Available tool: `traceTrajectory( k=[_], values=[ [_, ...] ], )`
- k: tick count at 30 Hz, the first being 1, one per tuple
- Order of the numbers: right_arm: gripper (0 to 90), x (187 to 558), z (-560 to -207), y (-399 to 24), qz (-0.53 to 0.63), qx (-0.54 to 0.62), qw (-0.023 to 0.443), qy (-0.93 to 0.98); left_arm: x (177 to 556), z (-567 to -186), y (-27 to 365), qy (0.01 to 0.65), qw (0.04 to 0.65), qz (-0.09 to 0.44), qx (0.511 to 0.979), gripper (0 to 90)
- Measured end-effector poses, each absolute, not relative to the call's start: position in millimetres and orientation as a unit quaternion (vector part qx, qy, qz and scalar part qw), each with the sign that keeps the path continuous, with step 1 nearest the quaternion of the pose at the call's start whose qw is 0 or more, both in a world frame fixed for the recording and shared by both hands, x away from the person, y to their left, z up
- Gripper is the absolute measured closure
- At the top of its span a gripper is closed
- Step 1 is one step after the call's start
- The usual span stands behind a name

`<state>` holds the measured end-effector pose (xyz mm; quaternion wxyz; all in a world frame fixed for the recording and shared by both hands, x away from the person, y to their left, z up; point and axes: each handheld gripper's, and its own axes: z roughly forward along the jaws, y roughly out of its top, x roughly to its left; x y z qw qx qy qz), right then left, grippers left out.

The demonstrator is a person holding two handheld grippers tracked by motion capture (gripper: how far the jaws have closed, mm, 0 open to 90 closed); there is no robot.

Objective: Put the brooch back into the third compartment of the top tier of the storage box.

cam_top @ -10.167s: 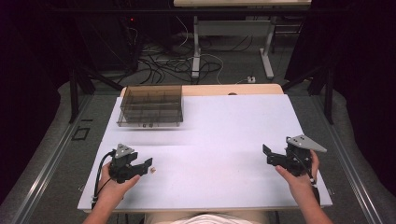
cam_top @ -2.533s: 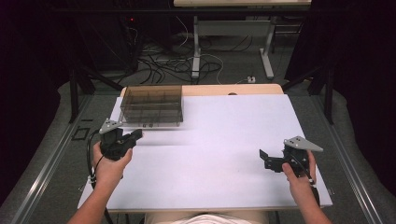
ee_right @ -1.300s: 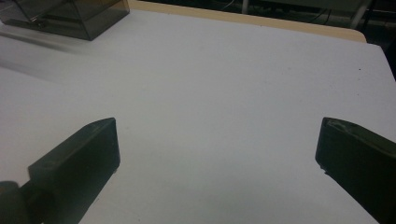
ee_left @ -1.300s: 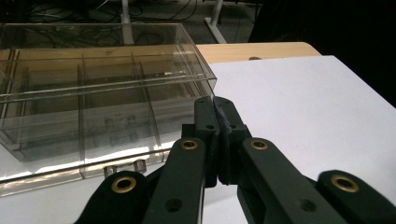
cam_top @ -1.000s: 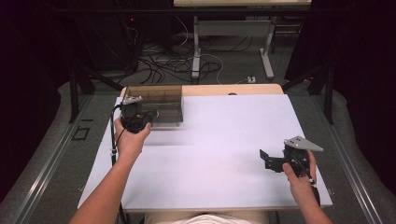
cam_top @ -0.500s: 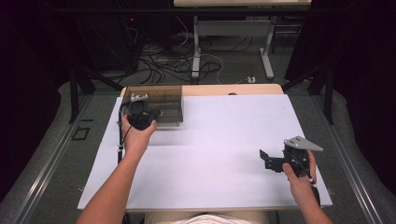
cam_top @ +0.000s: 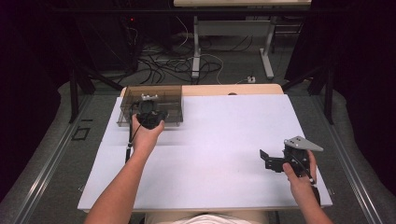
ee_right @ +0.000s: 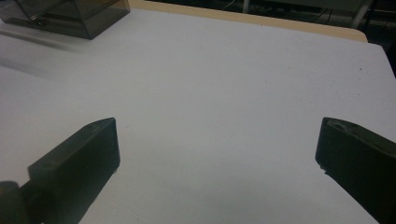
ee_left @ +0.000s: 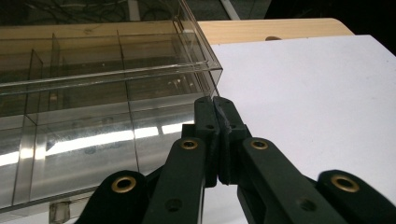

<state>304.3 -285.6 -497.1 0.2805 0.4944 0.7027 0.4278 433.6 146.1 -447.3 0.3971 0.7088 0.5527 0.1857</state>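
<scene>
Left tongs (cam_top: 150,113), pinched together, now forward at clear box (cam_top: 150,102); right tongs (cam_top: 273,160) wide above white table (cam_top: 224,140).

The left hand-held gripper (cam_top: 150,112), jaws pressed together, has moved from the table's near-left up to the clear box (cam_top: 173,93).

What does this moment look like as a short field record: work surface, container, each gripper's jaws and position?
surface: white table top
container: clear smoke-tinted compartment box at the table's far left corner, dividers inside, nothing visible in it
left gripper: jaws shut, nothing between them, tips at the box's near right corner; contact cannot be told
right gripper: jaws wide open, nothing between them, at the table's near right, apart from the box
</scene>
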Motion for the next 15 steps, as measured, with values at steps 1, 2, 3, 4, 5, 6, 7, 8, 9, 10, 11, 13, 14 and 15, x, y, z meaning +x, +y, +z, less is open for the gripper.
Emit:
traceTrajectory(
  k=[1,2,3,4,5,6,7,8,9,10,11,13,14,15],
  values=[
    [0.0,304.0,-496.6,-285.7,0.424,0.496,0.278,0.705,434.3,-448.0,145.7,0.555,0.396,0.182,0.709,89.8],
    [0.0,304.2,-497.0,-285.7,0.427,0.494,0.28,0.704,435.3,-449.1,145.4,0.555,0.394,0.184,0.709,89.8],
    [0.0,304.3,-497.1,-285.5,0.428,0.494,0.282,0.703,436.1,-449.7,145.5,0.556,0.391,0.184,0.71,89.9],
    [0.0,304.3,-497.0,-285.5,0.428,0.493,0.281,0.703,437.0,-450.9,145.1,0.558,0.391,0.183,0.709,89.9],
    [0.0,304.3,-497.0,-285.4,0.429,0.493,0.281,0.703,437.8,-451.7,145.3,0.559,0.39,0.182,0.709,89.8],
    [0.0,304.4,-497.0,-285.5,0.428,0.493,0.281,0.703,438.4,-452.2,145.4,0.561,0.387,0.184,0.709,89.9],
    [0.0,304.4,-497.1,-285.6,0.428,0.494,0.281,0.703,439.1,-452.7,145.5,0.562,0.386,0.181,0.709,89.8],
    [0.0,304.5,-497.2,-285.7,0.428,0.494,0.281,0.703,439.6,-453.4,145.3,0.563,0.386,0.182,0.708,89.8],
    [0.0,304.5,-497.2,-285.6,0.428,0.493,0.281,0.703,440.4,-454.1,145.1,0.564,0.385,0.182,0.708,89.8],
    [0.0,304.3,-497.0,-285.5,0.427,0.494,0.28,0.704,441.0,-454.5,145.4,0.564,0.382,0.181,0.709,89.8],
    [0.0,304.2,-496.9,-285.5,0.427,0.494,0.28,0.704,441.6,-455.4,145.0,0.566,0.381,0.181,0.708,89.8],
    [0.0,304.1,-496.7,-285.3,0.426,0.495,0.279,0.704,443.2,-456.7,145.2,0.568,0.378,0.18,0.708,89.8],
    [0.0,304.3,-497.0,-285.3,0.427,0.494,0.28,0.704,444.0,-457.5,145.2,0.57,0.377,0.18,0.708,89.8],
    [0.0,304.2,-497.0,-285.6,0.427,0.492,0.28,0.705,444.8,-458.2,145.4,0.57,0.375,0.181,0.708,89.8]
  ],
)
